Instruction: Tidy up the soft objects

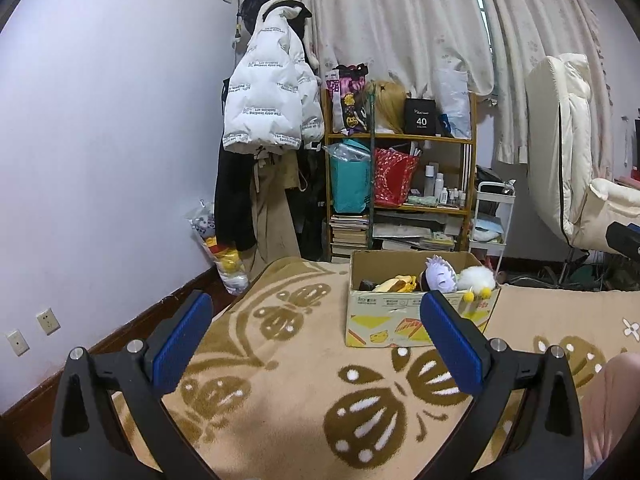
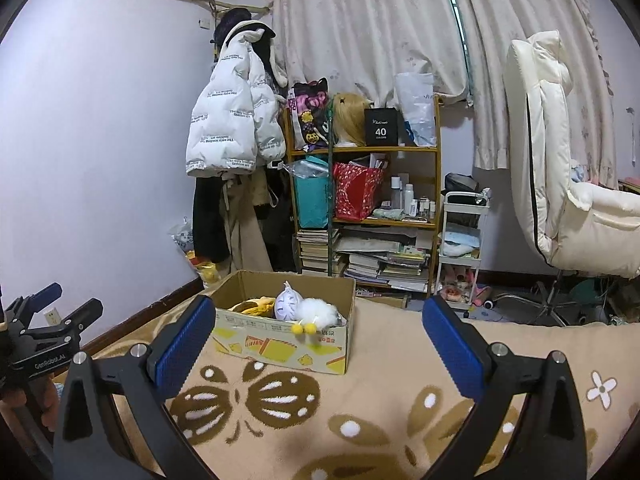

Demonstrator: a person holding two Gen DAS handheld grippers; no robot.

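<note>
- The left gripper [image 1: 316, 344] and the right gripper [image 2: 318, 346] hover spread wide and empty above the blanket [image 1: 304, 360].
- Farther off, the cardboard box [image 1: 400, 320] on the blanket holds the soft toys [image 1: 440, 276].
- A shelf [image 1: 400, 138] stands behind the box.

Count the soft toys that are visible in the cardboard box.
3: a yellow toy at the left, a purple-white one in the middle, a fluffy white one at the right. Others may be hidden beneath.
</note>
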